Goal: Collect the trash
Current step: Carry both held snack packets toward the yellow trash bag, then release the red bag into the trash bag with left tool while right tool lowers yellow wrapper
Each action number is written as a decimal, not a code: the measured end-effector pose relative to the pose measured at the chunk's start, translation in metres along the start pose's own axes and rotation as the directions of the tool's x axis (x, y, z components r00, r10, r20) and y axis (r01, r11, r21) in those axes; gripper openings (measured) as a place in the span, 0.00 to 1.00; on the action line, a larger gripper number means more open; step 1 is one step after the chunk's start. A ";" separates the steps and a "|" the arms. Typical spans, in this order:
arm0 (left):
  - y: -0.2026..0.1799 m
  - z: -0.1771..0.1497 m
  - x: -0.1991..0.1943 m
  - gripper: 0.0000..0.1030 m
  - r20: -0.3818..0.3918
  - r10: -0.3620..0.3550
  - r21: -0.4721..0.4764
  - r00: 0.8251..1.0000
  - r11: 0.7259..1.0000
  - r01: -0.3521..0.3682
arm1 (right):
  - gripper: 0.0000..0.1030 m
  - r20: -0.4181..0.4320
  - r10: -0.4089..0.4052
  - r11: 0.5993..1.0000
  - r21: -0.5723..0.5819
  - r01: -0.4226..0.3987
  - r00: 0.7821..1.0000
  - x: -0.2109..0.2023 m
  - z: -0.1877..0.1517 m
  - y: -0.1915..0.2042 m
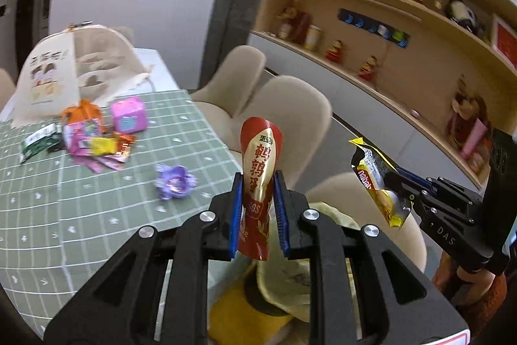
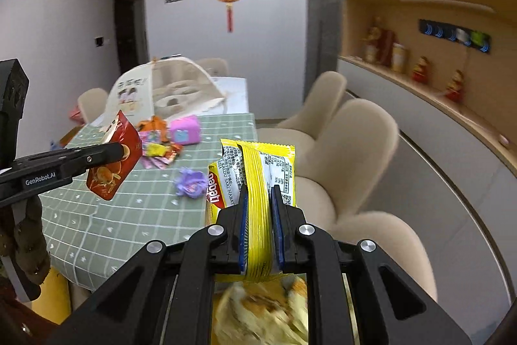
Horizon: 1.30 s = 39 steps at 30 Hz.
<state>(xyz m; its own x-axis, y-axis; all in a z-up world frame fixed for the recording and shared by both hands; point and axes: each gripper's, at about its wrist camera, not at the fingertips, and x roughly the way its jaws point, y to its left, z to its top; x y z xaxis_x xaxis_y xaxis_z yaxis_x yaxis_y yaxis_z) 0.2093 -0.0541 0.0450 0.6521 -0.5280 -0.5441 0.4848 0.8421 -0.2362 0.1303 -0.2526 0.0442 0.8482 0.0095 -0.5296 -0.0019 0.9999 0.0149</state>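
A green-checked table (image 1: 97, 215) carries scattered wrappers (image 1: 97, 144) at its far left. The left gripper (image 1: 257, 209) clamps a red snack packet (image 1: 260, 170) upright between its jaws; the right gripper (image 2: 258, 225) pinches a yellow wafer wrapper (image 2: 255, 183), both off the table's right edge.

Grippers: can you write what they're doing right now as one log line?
left gripper: shut on red wrapper | right gripper: shut on yellow wrapper | table: more wrappers left, purple wrapper nearest

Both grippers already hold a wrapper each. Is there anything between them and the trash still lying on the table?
Nothing visible blocks the way. The purple wrapper lies alone on the green tablecloth, with the wrapper pile farther back. But both grippers are full: left gripper holds the red wrapper, right gripper the yellow wrapper.
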 end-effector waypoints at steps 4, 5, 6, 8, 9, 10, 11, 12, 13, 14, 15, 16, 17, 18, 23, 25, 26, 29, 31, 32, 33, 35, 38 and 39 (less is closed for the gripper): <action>-0.030 -0.010 0.015 0.17 -0.032 -0.044 0.029 0.999 0.999 0.044 | 0.14 -0.003 -0.047 0.999 0.026 0.047 0.999 -0.015 -0.015 -0.021; -0.036 -0.011 0.019 0.17 -0.041 -0.052 0.035 0.998 0.998 0.054 | 0.14 -0.002 -0.059 0.998 0.034 0.059 0.998 -0.019 -0.018 -0.026; -0.043 -0.014 0.023 0.17 -0.053 -0.064 0.043 0.997 0.997 0.066 | 0.14 -0.002 -0.069 0.997 0.041 0.069 0.998 -0.022 -0.021 -0.030; -0.055 -0.019 0.032 0.17 -0.075 -0.090 0.054 0.993 0.994 0.094 | 0.14 -0.005 -0.094 0.994 0.064 0.094 0.996 -0.029 -0.028 -0.041; -0.059 -0.022 0.036 0.17 -0.085 -0.103 0.054 0.991 0.993 0.108 | 0.14 -0.006 -0.100 0.992 0.072 0.101 0.995 -0.032 -0.031 -0.045; -0.062 -0.025 0.038 0.17 -0.092 -0.112 0.055 0.989 0.992 0.118 | 0.14 -0.008 -0.110 0.990 0.085 0.110 0.994 -0.035 -0.035 -0.051; -0.067 -0.028 0.044 0.17 -0.107 -0.125 0.059 0.986 0.990 0.132 | 0.14 -0.011 -0.117 0.988 0.096 0.118 0.993 -0.037 -0.039 -0.056; -0.069 -0.030 0.047 0.17 -0.116 -0.134 0.059 0.984 0.988 0.141 | 0.14 -0.013 -0.124 0.987 0.105 0.125 0.992 -0.040 -0.042 -0.059; -0.072 -0.032 0.051 0.17 -0.127 -0.147 0.058 0.981 0.986 0.155 | 0.14 -0.014 -0.129 0.985 0.110 0.130 0.992 -0.041 -0.044 -0.062; -0.075 -0.034 0.056 0.17 -0.143 -0.165 0.055 0.976 0.983 0.174 | 0.14 -0.015 -0.136 0.984 0.118 0.137 0.991 -0.043 -0.048 -0.065; -0.076 -0.036 0.059 0.17 -0.155 -0.180 0.052 0.971 0.980 0.190 | 0.14 -0.015 -0.143 0.982 0.125 0.144 0.990 -0.044 -0.050 -0.067; -0.078 -0.038 0.064 0.17 -0.174 -0.199 0.050 0.964 0.976 0.211 | 0.14 -0.015 -0.148 0.980 0.130 0.149 0.989 -0.045 -0.050 -0.068; -0.080 -0.040 0.067 0.17 -0.189 -0.212 0.048 0.959 0.973 0.225 | 0.14 -0.015 -0.153 0.979 0.137 0.154 0.988 -0.045 -0.052 -0.070; -0.081 -0.041 0.070 0.17 -0.200 -0.222 0.047 0.954 0.971 0.235 | 0.14 -0.015 -0.156 0.977 0.144 0.157 0.988 -0.047 -0.053 -0.071; -0.092 -0.053 0.094 0.18 -0.280 -0.261 0.044 0.924 0.958 0.284 | 0.14 -0.020 -0.169 0.972 0.165 0.170 0.985 -0.046 -0.060 -0.075; -0.094 -0.056 0.102 0.18 -0.292 -0.266 0.046 0.919 0.956 0.291 | 0.14 -0.026 -0.172 0.970 0.170 0.174 0.985 -0.045 -0.063 -0.077; -0.096 -0.058 0.110 0.18 -0.301 -0.271 0.047 0.914 0.953 0.298 | 0.14 -0.029 -0.172 0.969 0.172 0.174 0.985 -0.044 -0.063 -0.078; -0.099 -0.062 0.124 0.19 -0.318 -0.281 0.040 0.905 0.950 0.309 | 0.14 -0.041 -0.174 0.967 0.181 0.178 0.984 -0.040 -0.066 -0.080; -0.100 -0.065 0.133 0.24 -0.329 -0.288 0.037 0.899 0.948 0.317 | 0.14 -0.048 -0.173 0.966 0.188 0.180 0.984 -0.037 -0.066 -0.082; -0.100 -0.066 0.138 0.30 -0.335 -0.298 0.033 0.894 0.944 0.327 | 0.14 -0.052 -0.174 0.965 0.192 0.180 0.983 -0.035 -0.067 -0.083; -0.101 -0.068 0.144 0.39 -0.348 -0.305 0.029 0.887 0.942 0.335 | 0.14 -0.055 -0.173 0.964 0.196 0.180 0.983 -0.034 -0.067 -0.084; -0.097 -0.071 0.151 0.42 -0.368 -0.305 0.011 0.879 0.943 0.332 | 0.14 -0.065 -0.168 0.962 0.209 0.178 0.984 -0.030 -0.069 -0.088; -0.085 -0.070 0.151 0.45 -0.370 -0.290 -0.018 0.883 0.952 0.305 | 0.14 -0.079 -0.164 0.960 0.215 0.178 0.983 -0.021 -0.072 -0.091; -0.080 -0.070 0.149 0.47 -0.368 -0.287 -0.029 0.884 0.954 0.297 | 0.14 -0.085 -0.159 0.961 0.216 0.174 0.984 -0.018 -0.073 -0.091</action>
<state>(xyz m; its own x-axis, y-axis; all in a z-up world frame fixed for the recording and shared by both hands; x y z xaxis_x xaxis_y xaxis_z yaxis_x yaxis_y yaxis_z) 0.2271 -0.1924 -0.0733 0.2231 -0.6682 -0.7098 0.6397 0.6497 -0.4106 0.0770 -0.3428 -0.0098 0.7896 -0.1491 -0.5953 0.2605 0.9597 0.1052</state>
